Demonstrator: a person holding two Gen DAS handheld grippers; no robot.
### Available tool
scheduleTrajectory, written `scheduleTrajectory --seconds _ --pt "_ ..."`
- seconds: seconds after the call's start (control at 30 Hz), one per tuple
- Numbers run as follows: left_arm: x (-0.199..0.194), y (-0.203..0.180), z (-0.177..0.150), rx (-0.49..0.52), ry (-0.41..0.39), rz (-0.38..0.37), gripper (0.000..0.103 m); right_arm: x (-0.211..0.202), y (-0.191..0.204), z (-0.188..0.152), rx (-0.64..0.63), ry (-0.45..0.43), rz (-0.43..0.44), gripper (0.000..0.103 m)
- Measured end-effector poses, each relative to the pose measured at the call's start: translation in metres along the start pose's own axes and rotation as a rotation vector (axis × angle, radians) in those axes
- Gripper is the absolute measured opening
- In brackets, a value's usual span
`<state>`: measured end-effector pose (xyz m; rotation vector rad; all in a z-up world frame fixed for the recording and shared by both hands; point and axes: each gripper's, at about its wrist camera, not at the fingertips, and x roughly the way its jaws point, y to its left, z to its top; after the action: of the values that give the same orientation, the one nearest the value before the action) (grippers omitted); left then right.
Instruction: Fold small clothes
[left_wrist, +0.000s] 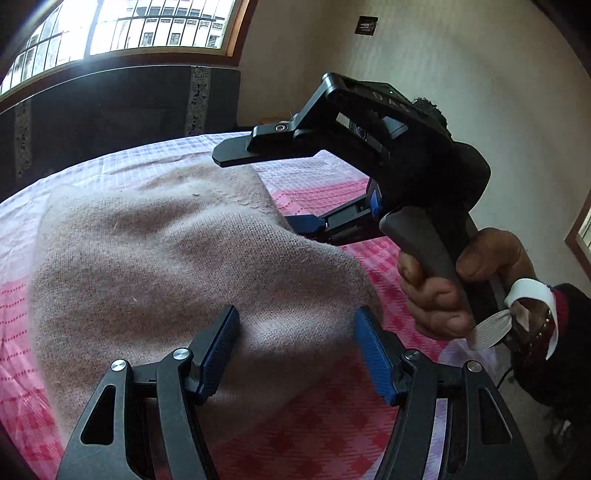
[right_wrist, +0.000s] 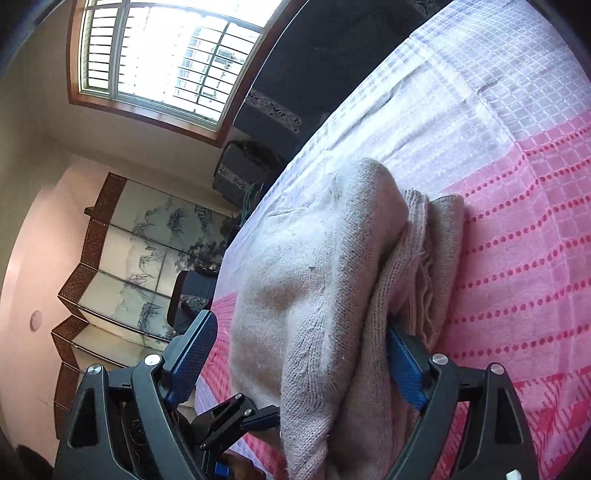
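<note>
Sweater (left_wrist: 166, 266) fills frame centre; left gripper (left_wrist: 295, 354) jaws apart astride its near fold, nearer than right gripper (right_wrist: 303, 365), jaws also apart.

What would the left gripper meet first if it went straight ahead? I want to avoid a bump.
Most likely the beige knit garment, which lies directly ahead of the open left gripper; depth is uncertain.

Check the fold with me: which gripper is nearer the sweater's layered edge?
Right. The right gripper straddles the sweater's layered edge, jaws open; the left gripper sits open over its smooth top.
</note>
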<state>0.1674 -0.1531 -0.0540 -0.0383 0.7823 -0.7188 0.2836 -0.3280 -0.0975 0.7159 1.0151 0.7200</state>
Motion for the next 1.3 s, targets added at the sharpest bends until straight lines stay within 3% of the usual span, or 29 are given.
scheduleTrajectory --seconds 0.1,0.13,0.23,0.37,0.47,0.5,0.63,0.7,0.9,0.93,0.97,1.03,1.17,1.3 --pt "-0.026 0.018 0.001 -0.072 -0.053 0.001 0.065 0.008 0.014 0.003 -0.072 -0.003 -0.069 0.084" --pt "-0.037 0.028 0.001 -0.106 -0.085 0.01 0.065 0.01 0.017 0.005 -0.095 -0.005 -0.086 0.079" --pt "-0.068 0.061 -0.003 -0.207 -0.182 0.096 0.065 0.019 0.02 0.009 -0.128 0.009 -0.164 0.024" --pt "-0.084 0.104 -0.013 -0.297 -0.195 0.217 0.065 0.018 0.024 0.02 -0.083 -0.034 -0.076 0.021" --pt "-0.092 0.119 -0.027 -0.326 -0.218 0.25 0.065 -0.006 0.042 0.021 -0.087 -0.169 0.118 0.016" --pt "-0.092 0.122 -0.03 -0.338 -0.219 0.248 0.065 -0.01 0.039 0.019 -0.078 -0.19 0.139 0.016" --pt "-0.082 0.124 -0.039 -0.346 -0.177 0.234 0.065 0.007 -0.022 0.004 0.105 -0.13 0.028 0.016" --pt "-0.076 0.119 -0.039 -0.332 -0.171 0.23 0.065 0.003 -0.043 -0.004 0.164 -0.145 0.045 0.016" --pt "-0.064 0.109 -0.039 -0.284 -0.134 0.234 0.065 -0.012 -0.03 -0.003 0.112 -0.153 0.069 0.026" --pt "-0.064 0.109 -0.039 -0.288 -0.136 0.232 0.065 -0.017 -0.027 -0.002 0.093 -0.146 0.059 0.039" --pt "-0.064 0.11 -0.039 -0.298 -0.138 0.226 0.065 -0.02 -0.023 -0.006 0.076 -0.135 0.053 0.058" --pt "-0.067 0.111 -0.04 -0.316 -0.14 0.221 0.065 -0.028 -0.012 -0.015 0.039 -0.125 0.049 0.067" --pt "-0.073 0.106 -0.039 -0.325 -0.147 0.214 0.065 -0.043 0.003 -0.039 -0.023 -0.12 0.0 0.067" --pt "-0.075 0.09 -0.037 -0.259 -0.145 0.227 0.065 -0.042 0.003 -0.055 -0.029 -0.096 -0.028 0.062"
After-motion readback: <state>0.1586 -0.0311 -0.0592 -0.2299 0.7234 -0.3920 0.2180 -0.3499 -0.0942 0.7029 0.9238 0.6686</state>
